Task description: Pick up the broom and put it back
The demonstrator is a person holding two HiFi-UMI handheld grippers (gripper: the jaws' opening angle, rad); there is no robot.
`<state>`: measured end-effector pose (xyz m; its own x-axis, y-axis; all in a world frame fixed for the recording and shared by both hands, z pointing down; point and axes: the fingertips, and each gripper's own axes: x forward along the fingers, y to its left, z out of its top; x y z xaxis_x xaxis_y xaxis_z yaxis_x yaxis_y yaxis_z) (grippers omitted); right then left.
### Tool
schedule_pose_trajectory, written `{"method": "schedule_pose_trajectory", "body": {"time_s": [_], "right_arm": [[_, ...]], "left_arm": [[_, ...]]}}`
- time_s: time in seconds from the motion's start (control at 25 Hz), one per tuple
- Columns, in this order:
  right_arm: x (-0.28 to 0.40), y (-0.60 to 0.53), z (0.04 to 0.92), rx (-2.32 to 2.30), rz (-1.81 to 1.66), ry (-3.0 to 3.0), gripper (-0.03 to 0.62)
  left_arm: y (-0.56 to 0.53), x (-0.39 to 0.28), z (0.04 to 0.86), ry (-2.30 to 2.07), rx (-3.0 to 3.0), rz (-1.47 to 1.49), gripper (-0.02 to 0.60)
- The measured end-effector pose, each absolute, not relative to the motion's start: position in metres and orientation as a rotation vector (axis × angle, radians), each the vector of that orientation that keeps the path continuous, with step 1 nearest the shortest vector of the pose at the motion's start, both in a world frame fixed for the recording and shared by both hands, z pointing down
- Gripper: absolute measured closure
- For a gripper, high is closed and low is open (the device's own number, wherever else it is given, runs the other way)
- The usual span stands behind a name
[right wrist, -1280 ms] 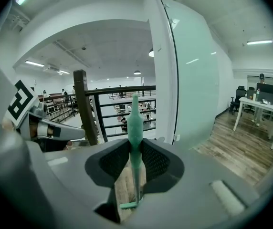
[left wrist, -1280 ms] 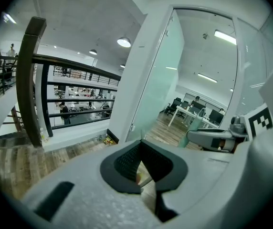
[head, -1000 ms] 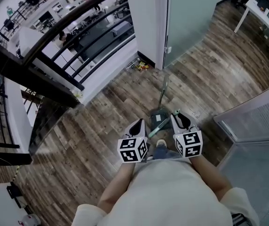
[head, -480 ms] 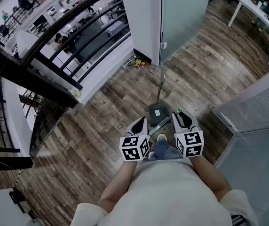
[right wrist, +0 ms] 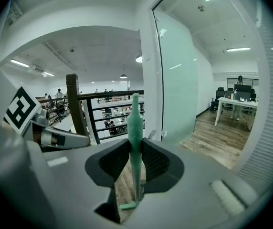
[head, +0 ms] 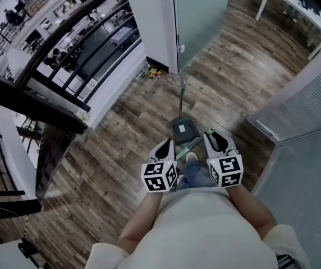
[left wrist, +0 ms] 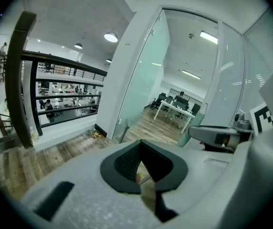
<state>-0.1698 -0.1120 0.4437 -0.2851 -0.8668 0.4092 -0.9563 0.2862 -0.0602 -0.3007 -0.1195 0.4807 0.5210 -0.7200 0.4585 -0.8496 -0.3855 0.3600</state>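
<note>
My right gripper [head: 211, 134] is shut on the broom's [head: 189, 146] pale green handle, which slants down to the left toward the floor between the two grippers. In the right gripper view the broom handle [right wrist: 135, 142] stands upright, pinched between the dark pads of that gripper [right wrist: 135, 144]. My left gripper [head: 168, 144] hangs beside it at the same height, holding nothing; in its own view the left gripper's [left wrist: 141, 144] pads meet at the tip. A grey dustpan [head: 183, 131] with an upright handle [head: 181, 88] stands on the wooden floor just ahead.
A black railing [head: 65, 60] borders an open drop at the left. A white pillar and a glass door [head: 197, 10] stand ahead, with small litter [head: 152, 72] at the wall base. A frosted partition [head: 301, 111] closes the right side; a white desk [head: 295, 4] stands far right.
The whole scene has slid toward me: the dustpan, pillar and glass door are nearer. Both grippers keep their places side by side, with the broom still in the right one.
</note>
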Motion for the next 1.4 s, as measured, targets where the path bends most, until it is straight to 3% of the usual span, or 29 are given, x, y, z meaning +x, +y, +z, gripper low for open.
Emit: {"method": "schedule_pose_trajectory", "body": {"time_s": [0.56, 1.4], "right_arm": [[-0.115, -0.067, 0.456, 1.820, 0.482, -2.129, 0.502], [0.057, -0.027, 0.447, 1.996, 0.488, -2.037, 0.502]], "left_arm": [[-0.101, -0.252, 0.492, -1.117, 2.292, 0.363, 0.575], [-0.079, -0.088, 0.485, -1.016, 2.371, 0.396, 0.575]]}}
